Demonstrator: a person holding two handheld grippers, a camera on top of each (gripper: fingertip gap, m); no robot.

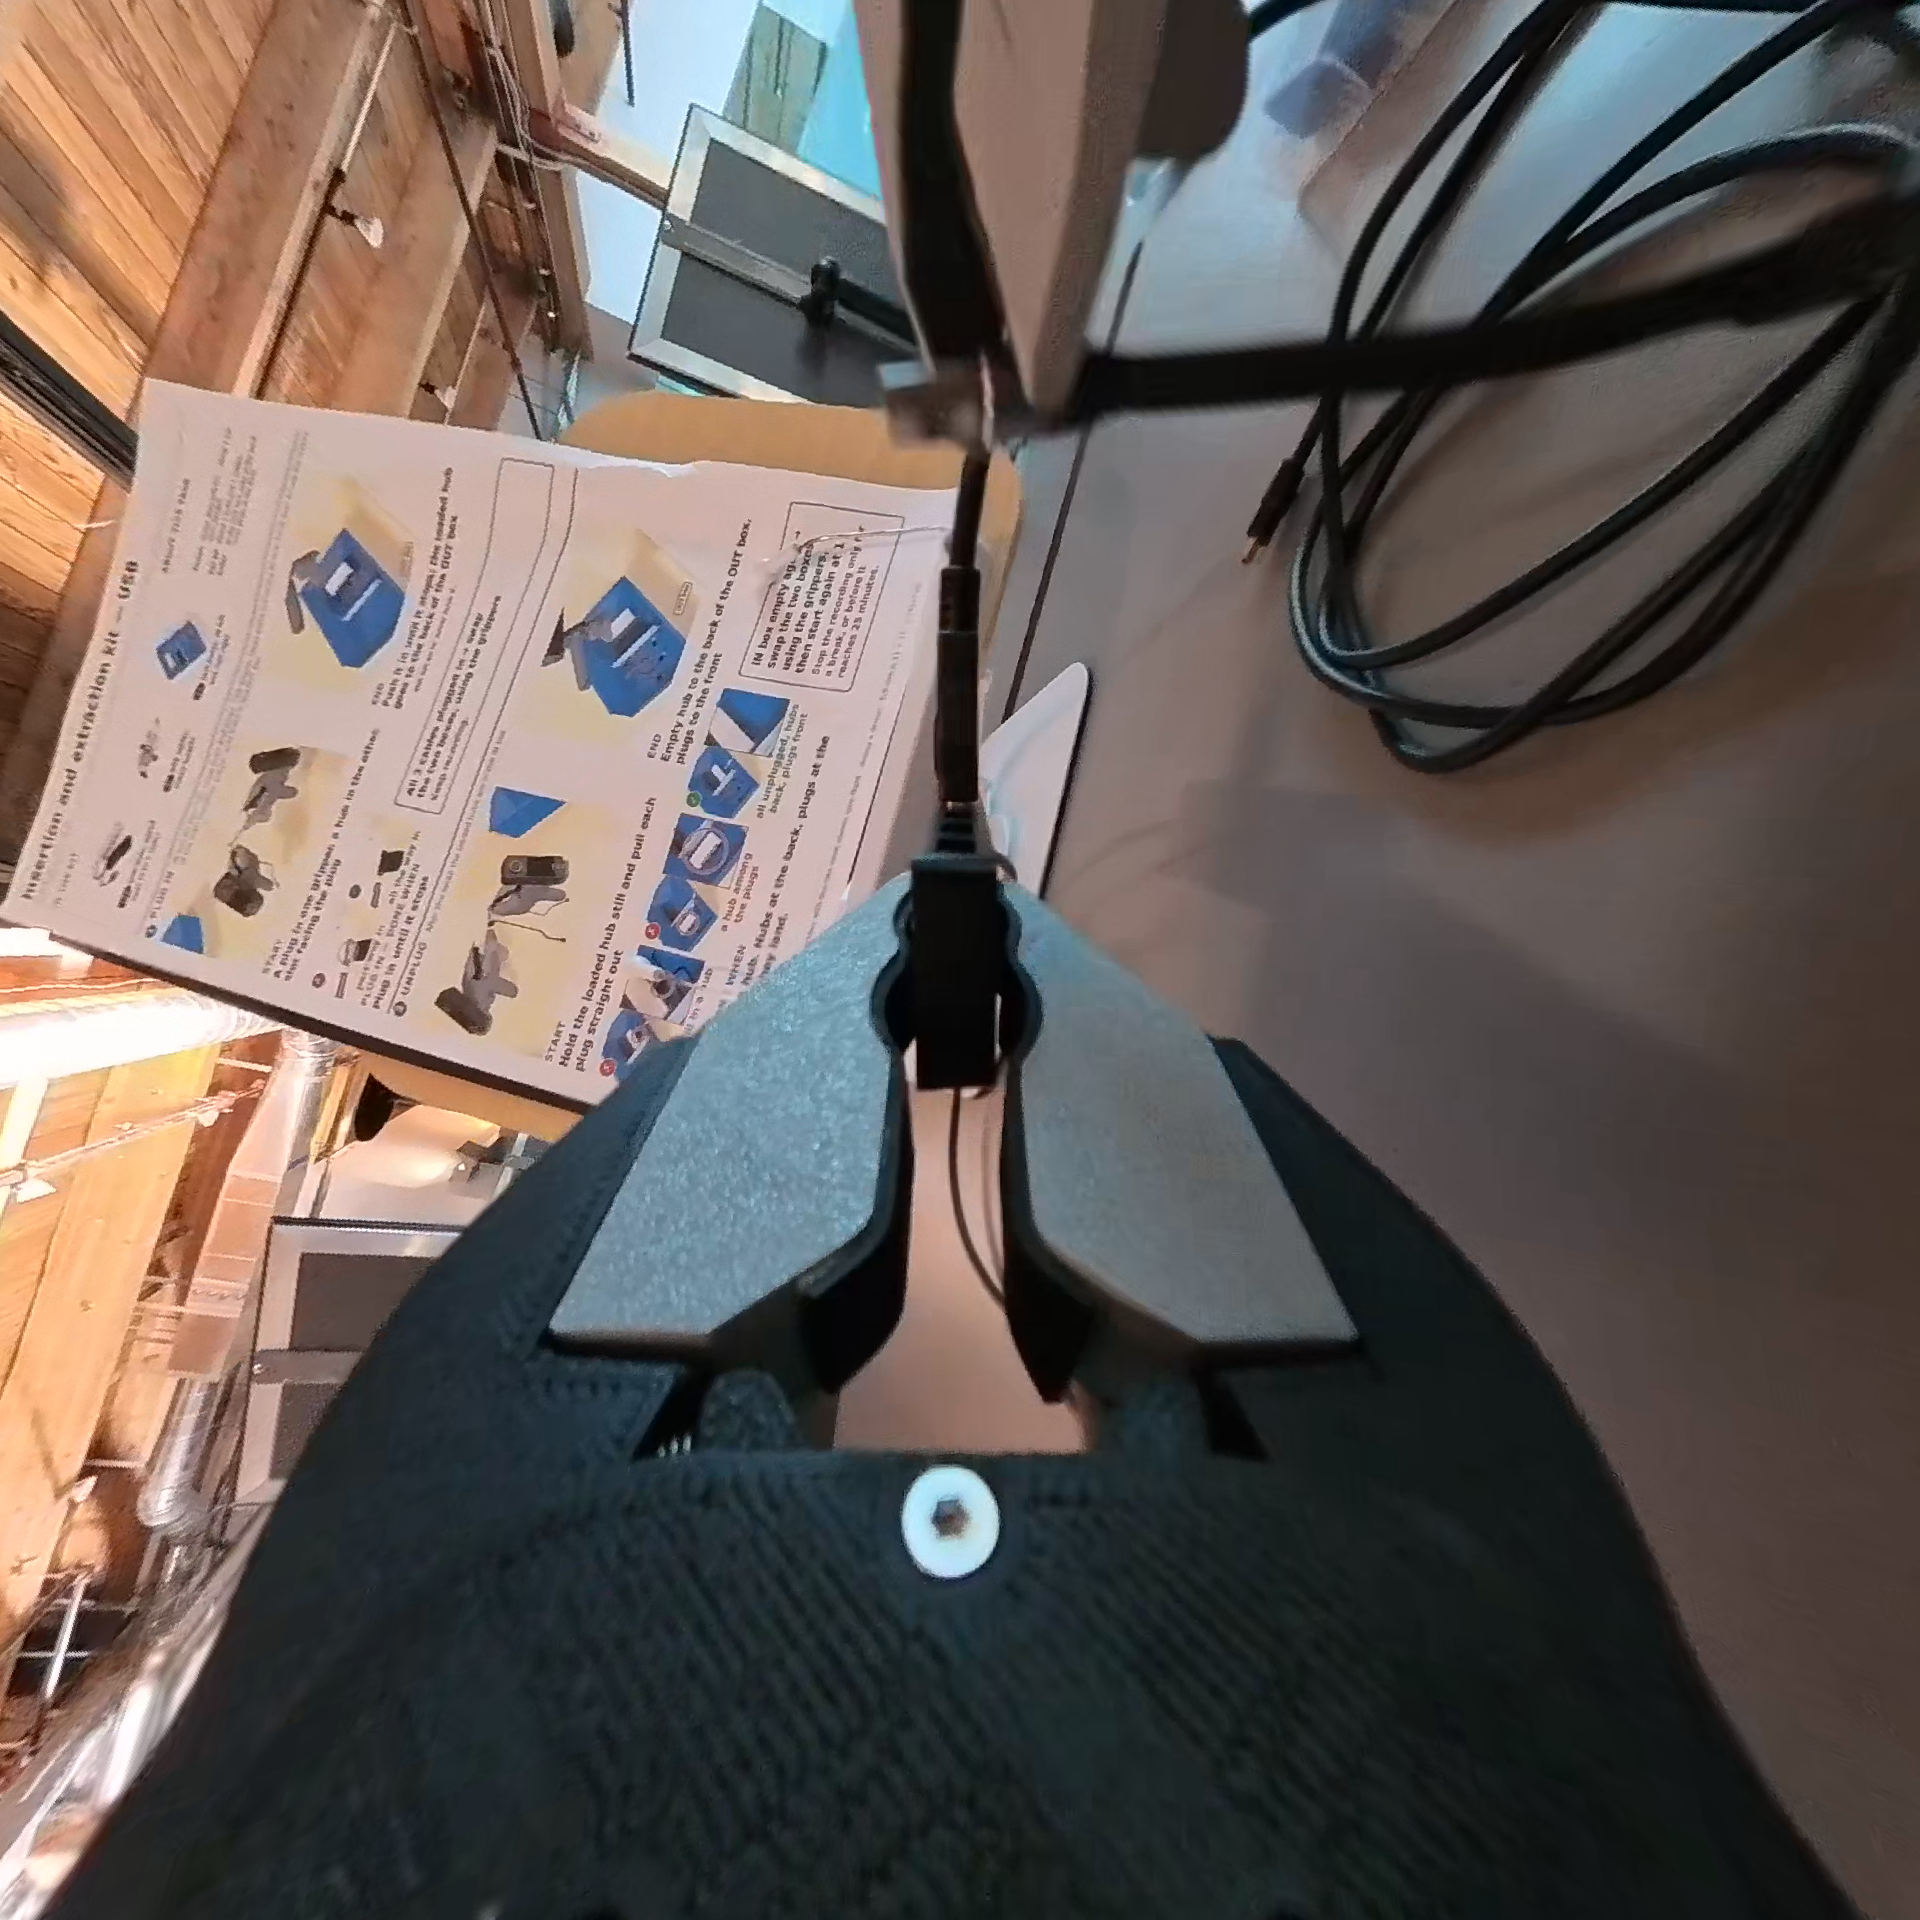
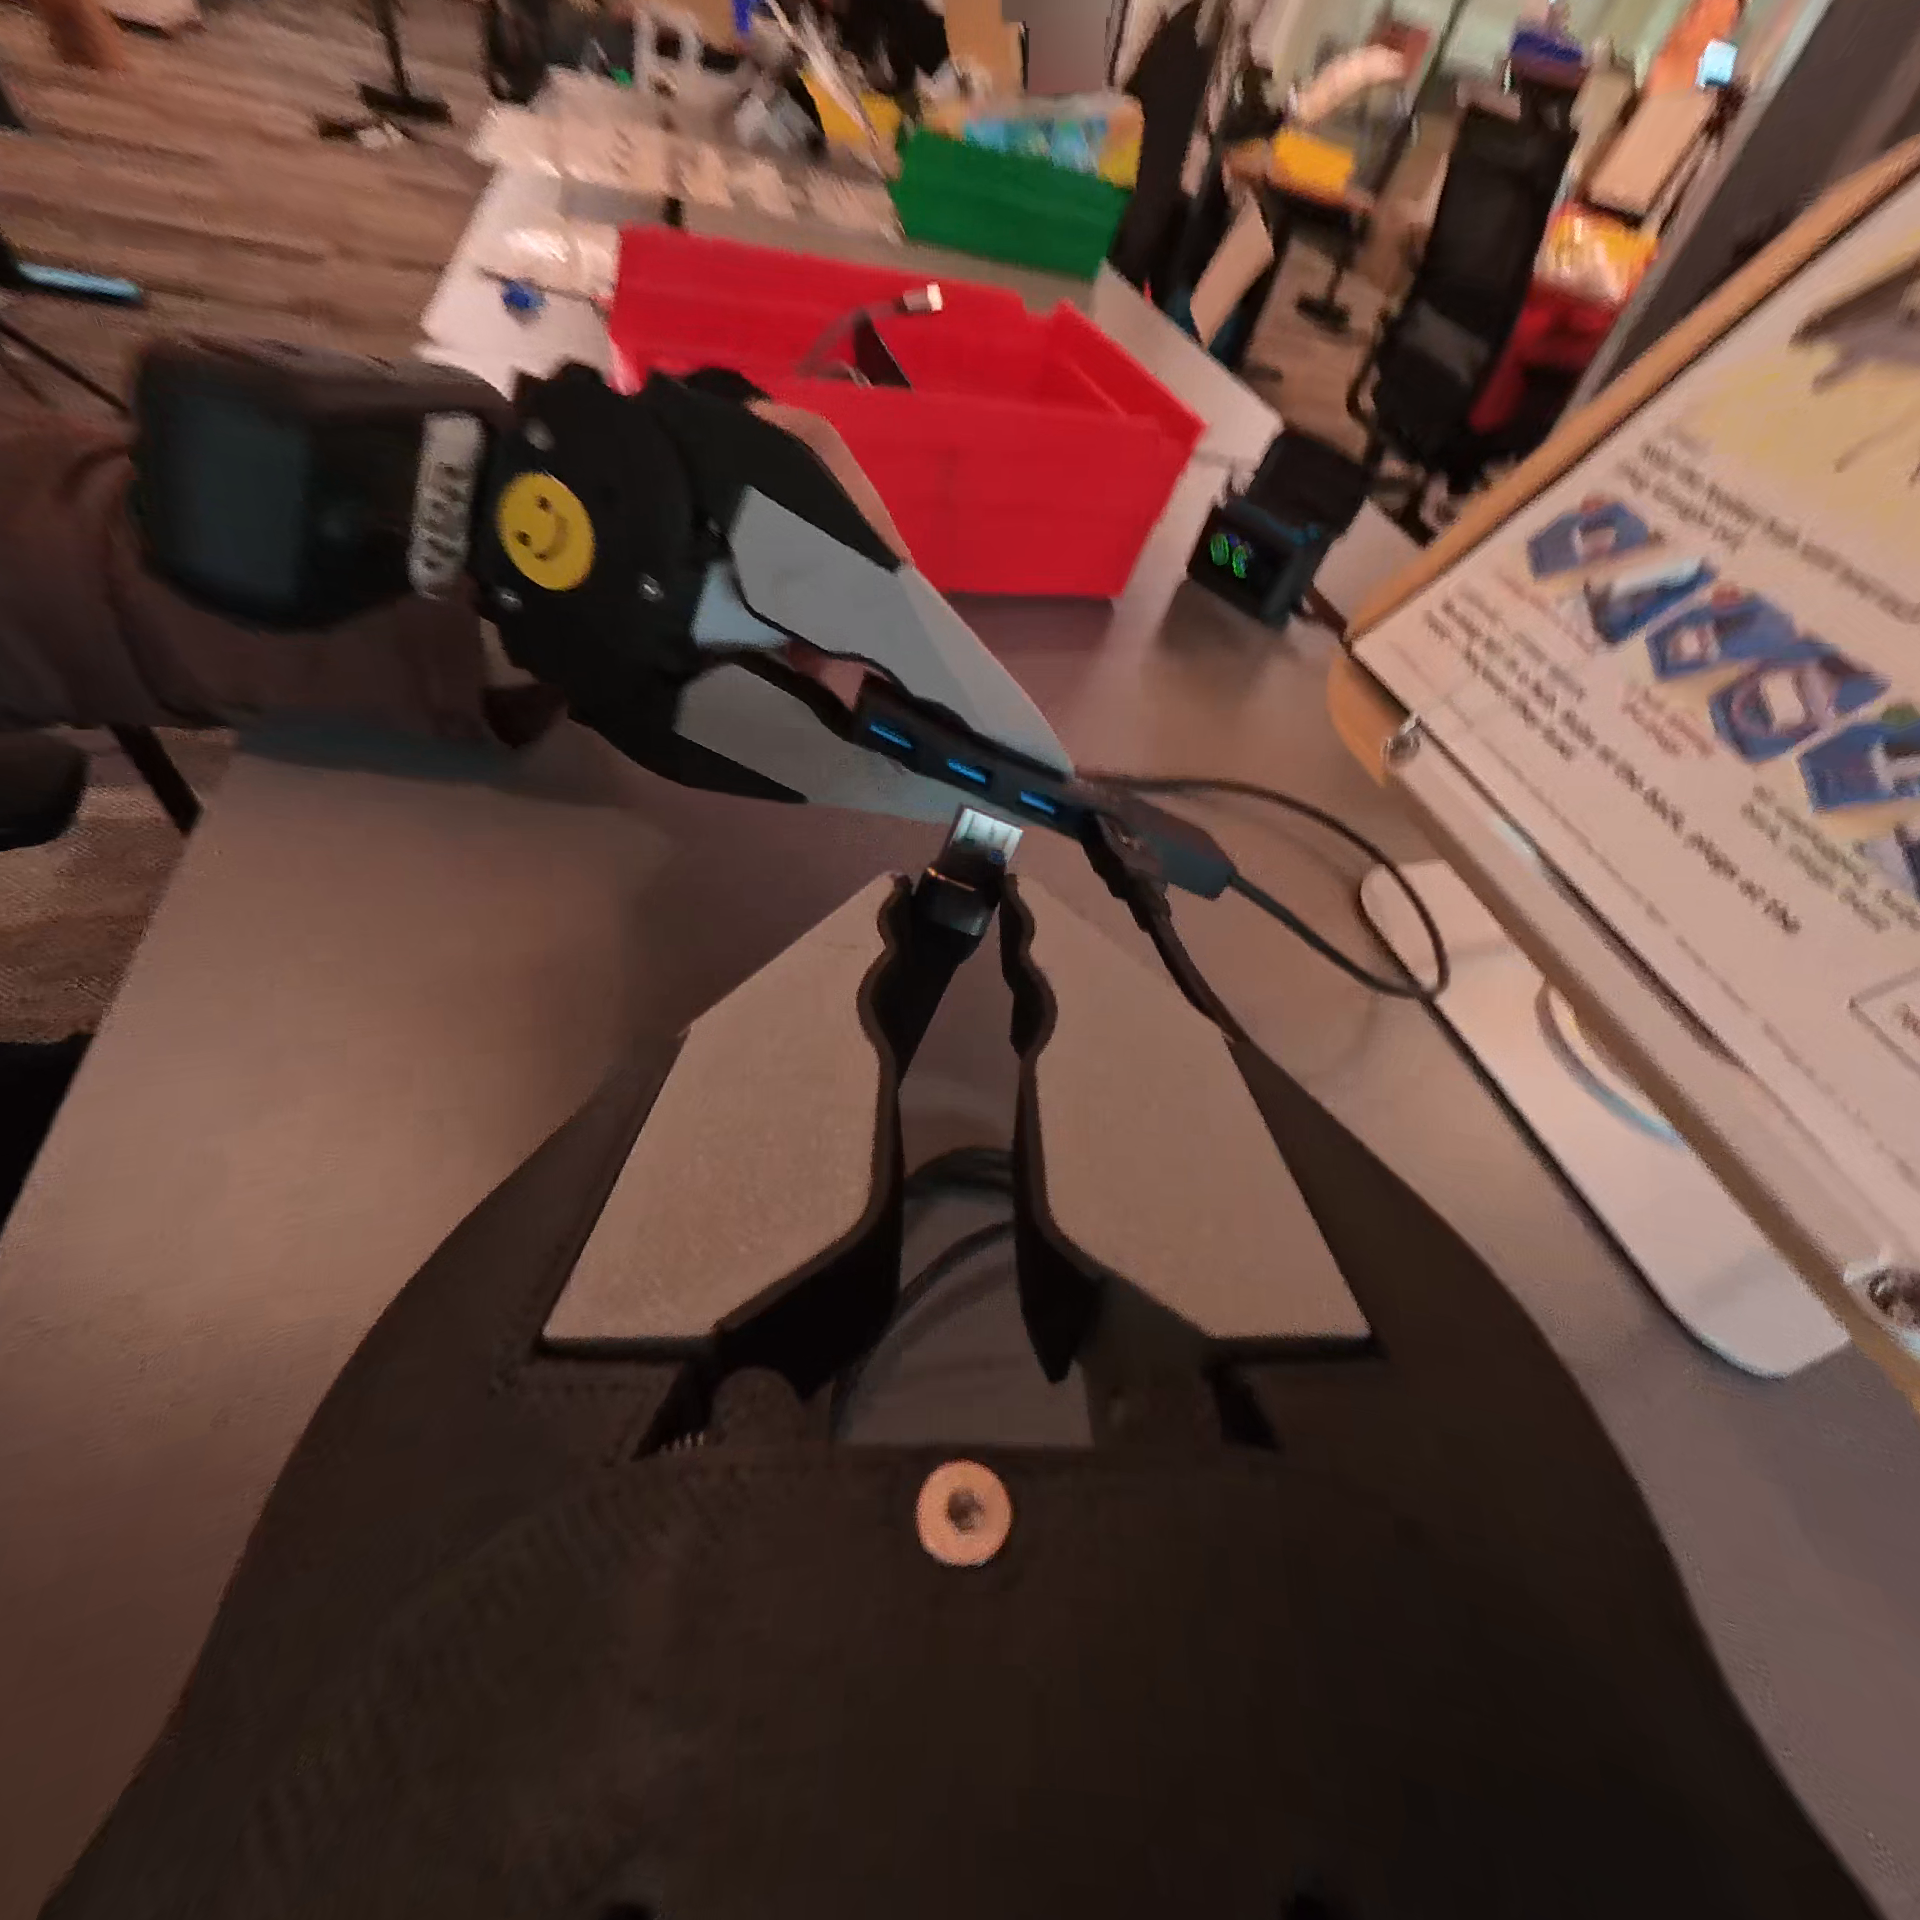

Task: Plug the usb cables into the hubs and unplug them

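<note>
The right tongs were clenched on the black body of a USB plug, its metal tip pointing forward just short of the hub, apparently so that it could be lined up with one of the three blue ports facing it; plug and hub looked close but not yet joined. The left tongs were clamped across the hub edge-on, a grip that seemed meant to hold the slim black bar steady off the counter while the other tool pushed against it. Seen from the right wrist, the left tongs reached in from the left with the port row turned toward the plug. One cable appeared already seated at the hub's far end and hung down from it, while the hub's own thin lead curled onto the counter. Spare black cables lay coiled on the counter beyond the work. An illustrated instruction sheet stood propped on a board alongside, and a red bin sat farther back.
</note>
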